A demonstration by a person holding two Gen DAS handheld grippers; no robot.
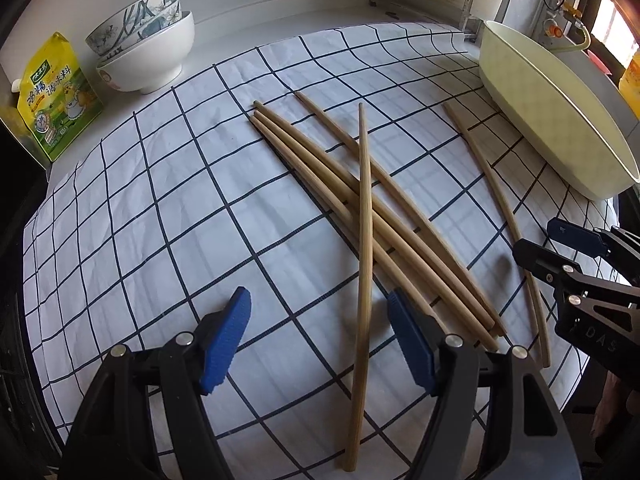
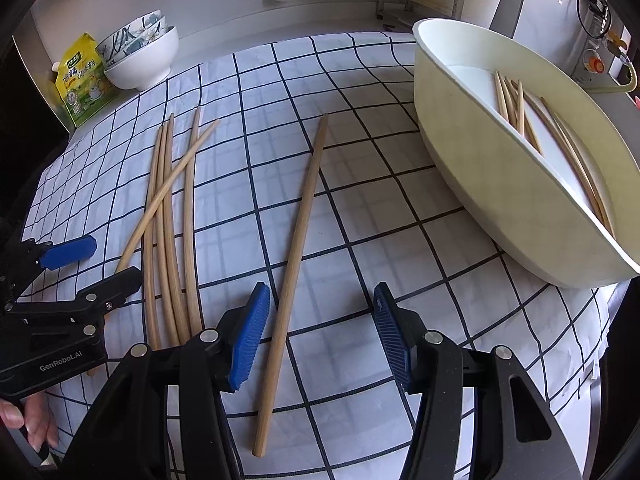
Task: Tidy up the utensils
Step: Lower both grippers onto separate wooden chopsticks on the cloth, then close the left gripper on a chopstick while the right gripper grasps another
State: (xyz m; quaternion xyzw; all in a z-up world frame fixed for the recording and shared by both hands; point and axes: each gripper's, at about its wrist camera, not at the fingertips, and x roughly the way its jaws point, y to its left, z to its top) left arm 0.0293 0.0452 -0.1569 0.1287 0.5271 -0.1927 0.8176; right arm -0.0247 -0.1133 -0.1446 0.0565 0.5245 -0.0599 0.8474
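With both claws open and empty, the right claw (image 2: 320,336) should settle lower over the lone chopstick (image 2: 298,236) between its pads, pinch mid-shaft, then carry it toward two o'clock into the cream tub (image 2: 500,200).

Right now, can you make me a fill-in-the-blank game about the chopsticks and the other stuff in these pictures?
1. The single chopstick lies between the open pads of the ___ gripper.
2. Some chopsticks already lie inside the cream ___.
3. The patterned bowl sits stacked in a plain ___ bowl.
4. The cloth has dark lines that make a ___ pattern.

Missing words: right; tub; white; checked
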